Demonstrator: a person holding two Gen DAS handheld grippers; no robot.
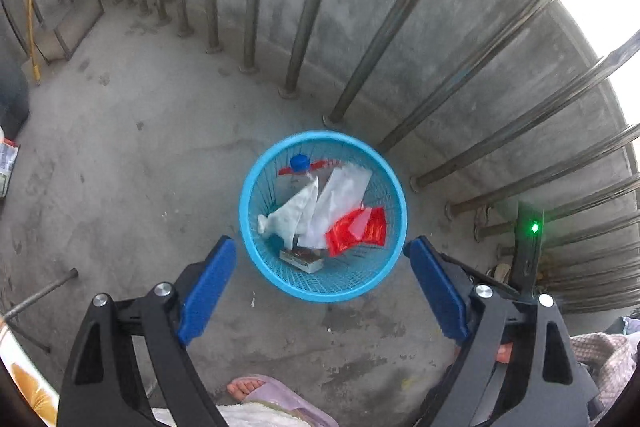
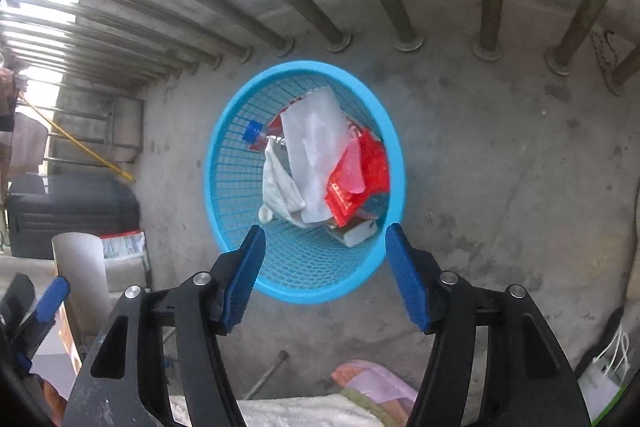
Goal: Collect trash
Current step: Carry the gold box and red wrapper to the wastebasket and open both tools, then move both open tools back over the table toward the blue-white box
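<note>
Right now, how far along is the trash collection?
Done: the blue basket already holds a red wrapper, white paper, a crumpled tissue, a capped bottle and a small box.

In hand: nothing. The left tongs and right tongs both stand open and empty above it.

Left: a printed packet lies at the floor's left edge.

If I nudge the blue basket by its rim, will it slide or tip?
The blue basket is thin mesh, holding only light trash like the red wrapper, so it probably slides easily. It looks taller than wide in the right view, so a high push may tip it.
</note>
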